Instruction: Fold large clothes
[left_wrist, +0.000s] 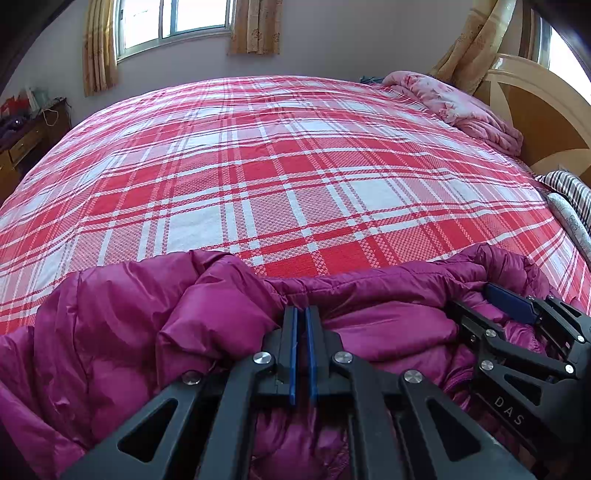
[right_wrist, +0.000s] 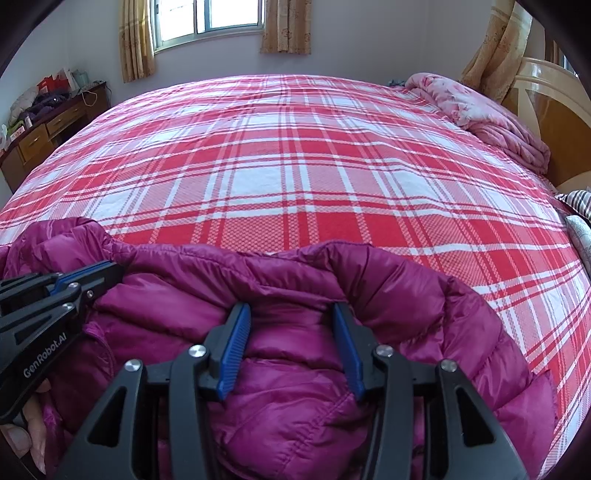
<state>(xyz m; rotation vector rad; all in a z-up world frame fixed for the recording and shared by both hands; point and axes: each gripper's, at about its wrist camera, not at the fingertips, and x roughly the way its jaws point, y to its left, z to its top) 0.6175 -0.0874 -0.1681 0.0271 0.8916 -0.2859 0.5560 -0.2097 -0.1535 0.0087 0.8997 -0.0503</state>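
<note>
Your magenta down jacket (left_wrist: 122, 332) lies bunched at the near edge of the bed's red plaid cover (left_wrist: 280, 173), right under both tools. Your left gripper (left_wrist: 303, 314) has its blue pads nearly together, pinching a fold of the jacket's upper edge. Your right gripper (right_wrist: 291, 314) sits just beside it, pads spread wide over the quilted fabric, clamping nothing. A pink quilt (right_wrist: 491, 114) is heaped by the headboard (right_wrist: 554, 122).
</note>
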